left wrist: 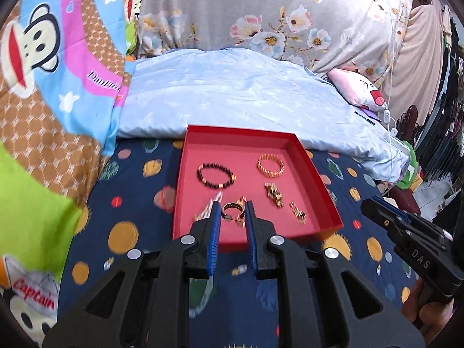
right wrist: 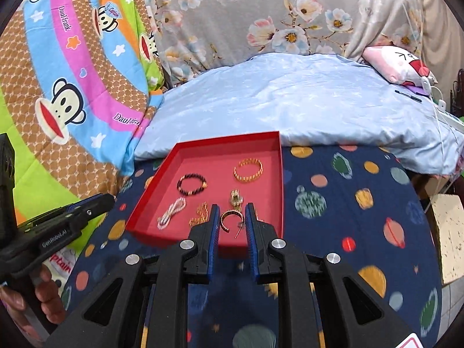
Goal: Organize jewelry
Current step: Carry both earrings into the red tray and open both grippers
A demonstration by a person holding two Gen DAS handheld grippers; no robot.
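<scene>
Red shallow cardboard tray (right wrist: 277, 174) on navy planet-print sheet (right wrist: 348, 203), pale blue pillow (right wrist: 290, 101) behind, monkey-print quilt (right wrist: 72, 87) reading "Daulfrank" at left. Inside: two bracelets, one dark beaded bracelet (right wrist: 192, 184) and one gold link bracelet (right wrist: 248, 170); one white twisted cord (right wrist: 171, 213); one gold hoop earring (right wrist: 230, 221) nearest. Left gripper (left wrist: 233, 208) and right gripper (right wrist: 231, 213) both parted, grasping nothing, hoop framed between each pair; "GenRobot.AI" and "DAS" on casings.

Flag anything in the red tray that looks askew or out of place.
Nothing looks spilled or broken. In the red tray, the dark beaded bracelet and gold bracelet lie apart at the far side. The near pieces are crowded: the white beaded strand is bunched up, and the hoop earring lies with its post sticking out.
</scene>
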